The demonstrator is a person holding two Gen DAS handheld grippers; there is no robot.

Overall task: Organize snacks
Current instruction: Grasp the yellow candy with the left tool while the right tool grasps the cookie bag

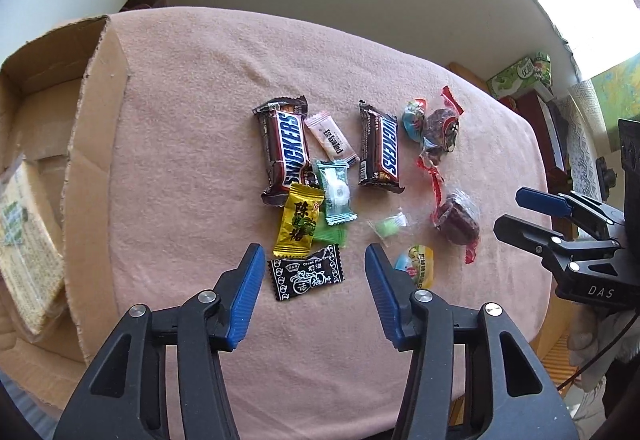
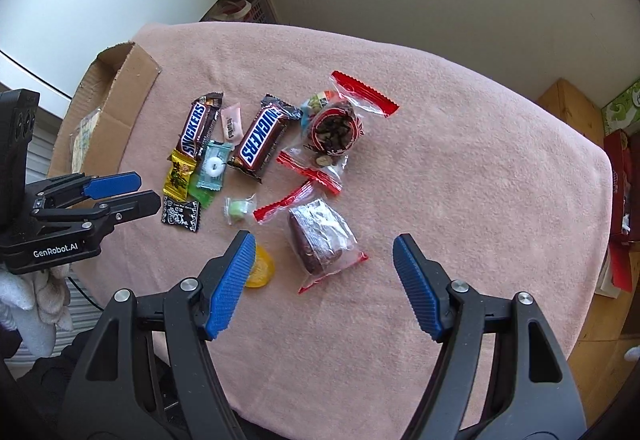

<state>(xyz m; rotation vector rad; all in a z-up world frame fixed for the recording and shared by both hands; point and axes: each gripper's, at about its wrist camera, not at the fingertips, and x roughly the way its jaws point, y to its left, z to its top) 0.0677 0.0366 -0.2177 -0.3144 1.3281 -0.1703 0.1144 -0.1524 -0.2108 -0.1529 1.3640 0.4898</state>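
Snacks lie scattered on a pink cloth. Two Snickers bars lie at the middle. A black candy lies between my open left gripper's fingertips, with a yellow candy and a mint beyond it. My right gripper is open over a dark cake in a clear red-edged wrapper. A second such packet lies farther off. A yellow jelly cup sits by the right gripper's left finger.
An open cardboard box stands at the cloth's left edge with a packet of crackers inside. Green and red boxes stand off the table at the right. A white wall is behind.
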